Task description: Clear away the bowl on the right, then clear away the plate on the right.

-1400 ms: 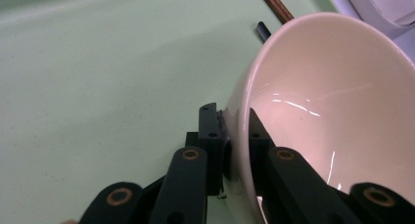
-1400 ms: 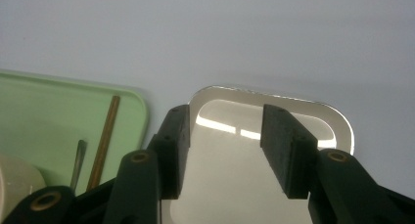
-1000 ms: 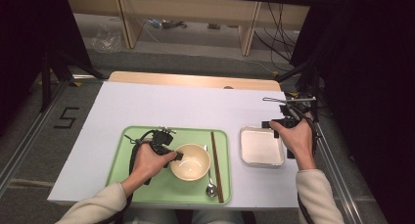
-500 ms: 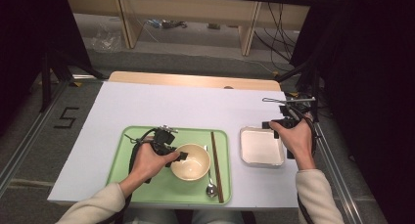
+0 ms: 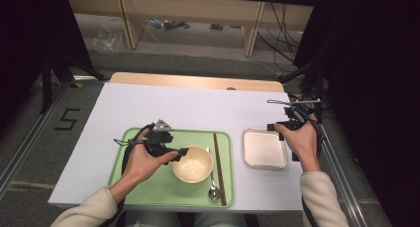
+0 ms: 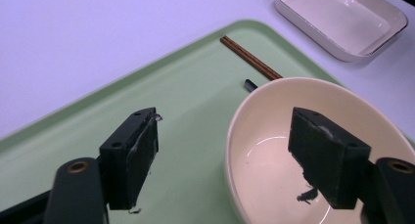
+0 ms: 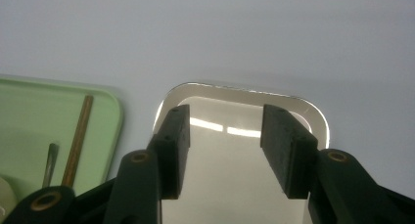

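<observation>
Spoon [image 5: 213, 187] on the tray [image 5: 158, 192]: handle mostly hidden behind the bowl [image 5: 192, 163] in the high view; a dark tip alone past the rim in the left gripper view. Bowl cut off by the bottom and right edges there, part of its inside covered by one jaw. Chopsticks [image 6: 249, 58] running out of sight behind the bowl. White dish [image 7: 230, 155] cut by the bottom edge in the right gripper view, partly masked by both jaws. Floor marking too small to read surely.
</observation>
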`<state>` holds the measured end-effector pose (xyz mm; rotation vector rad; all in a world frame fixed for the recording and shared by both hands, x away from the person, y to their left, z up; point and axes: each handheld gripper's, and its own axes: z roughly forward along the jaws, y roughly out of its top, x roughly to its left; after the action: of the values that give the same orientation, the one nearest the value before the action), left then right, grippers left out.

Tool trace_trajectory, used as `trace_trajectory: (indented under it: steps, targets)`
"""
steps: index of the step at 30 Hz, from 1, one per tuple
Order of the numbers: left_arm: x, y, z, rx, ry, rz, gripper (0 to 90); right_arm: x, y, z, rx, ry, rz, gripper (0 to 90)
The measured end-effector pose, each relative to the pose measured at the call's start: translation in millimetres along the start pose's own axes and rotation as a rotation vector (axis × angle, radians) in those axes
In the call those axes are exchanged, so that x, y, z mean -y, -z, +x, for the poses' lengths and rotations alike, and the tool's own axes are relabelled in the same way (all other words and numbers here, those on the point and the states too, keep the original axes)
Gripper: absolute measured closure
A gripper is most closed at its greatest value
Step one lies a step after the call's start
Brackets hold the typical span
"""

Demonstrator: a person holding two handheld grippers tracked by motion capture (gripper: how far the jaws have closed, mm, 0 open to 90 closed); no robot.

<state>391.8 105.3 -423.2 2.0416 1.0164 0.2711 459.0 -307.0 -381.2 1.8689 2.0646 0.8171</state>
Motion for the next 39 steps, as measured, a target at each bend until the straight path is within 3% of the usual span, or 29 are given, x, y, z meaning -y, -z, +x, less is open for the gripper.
trace_trajectory:
  steps: [3, 6, 8, 9, 11, 13, 17, 19, 20, 24, 27, 30, 32, 37, 38, 39]
  targets:
    - [5.1, 6.6, 1.8, 0.002, 0.002, -0.030, 25.0, -0.6, -1.0, -5.8, 0.003, 0.044, 0.006, 54.9]
    - [11.0, 13.9, 3.6, 0.007, 0.001, -0.053, 24.6, 0.3, -1.1, -3.9, 0.014, -0.007, 0.006, 54.7]
    - [14.7, 19.2, 5.5, 0.008, -0.004, -0.071, 24.6, 0.0, -0.8, -5.4, 0.028, -0.006, 0.019, 54.6]
    - [16.4, 21.8, 6.5, 0.008, -0.001, -0.077, 24.2, 0.5, -1.4, -7.2, -0.003, -0.010, 0.012, 54.5]
    - [20.3, 26.2, 7.7, 0.007, 0.016, -0.099, 23.6, -0.2, -2.5, -12.2, -0.007, 0.030, 0.007, 54.3]
    - [24.0, 32.2, 10.9, -0.002, 0.003, -0.099, 22.7, -0.1, -3.3, -14.1, 0.005, 0.038, 0.008, 54.0]
    - [29.7, 45.3, 18.9, -0.012, 0.012, -0.126, 22.4, -0.9, -1.8, -10.3, 0.012, -0.050, 0.058, 52.8]
    - [32.8, 51.4, 22.0, -0.019, 0.028, -0.136, 22.4, -0.5, -3.1, -11.5, 0.019, -0.055, 0.068, 52.3]
    - [34.4, 55.6, 25.7, -0.023, 0.015, -0.130, 22.4, -0.2, -4.3, -13.9, 0.033, -0.030, 0.066, 51.7]
    - [40.6, 65.2, 33.8, -0.052, 0.045, -0.159, 22.6, 2.1, -7.9, -19.7, 0.022, -0.032, 0.085, 50.6]
    - [45.0, 67.1, 39.3, -0.071, 0.036, -0.171, 22.7, 3.7, -7.5, -21.7, 0.038, -0.059, 0.107, 50.4]
    - [49.3, 67.1, 43.5, -0.076, 0.078, -0.176, 22.9, 4.2, -6.9, -25.9, 0.033, -0.046, 0.105, 50.4]
    - [51.5, 66.9, 45.8, -0.086, 0.075, -0.170, 23.0, 4.4, -6.2, -26.1, 0.039, -0.051, 0.103, 50.4]
    - [53.3, 62.7, 43.7, -0.080, 0.081, -0.156, 23.3, 5.4, -4.8, -27.5, 0.046, -0.037, 0.109, 50.5]
    - [52.6, 62.7, 43.7, -0.082, 0.066, -0.153, 23.4, 5.7, -5.2, -27.3, 0.045, -0.049, 0.110, 50.6]
    - [52.5, 61.5, 42.7, -0.079, 0.080, -0.153, 23.4, 5.5, -5.5, -28.1, 0.052, -0.046, 0.115, 50.9]
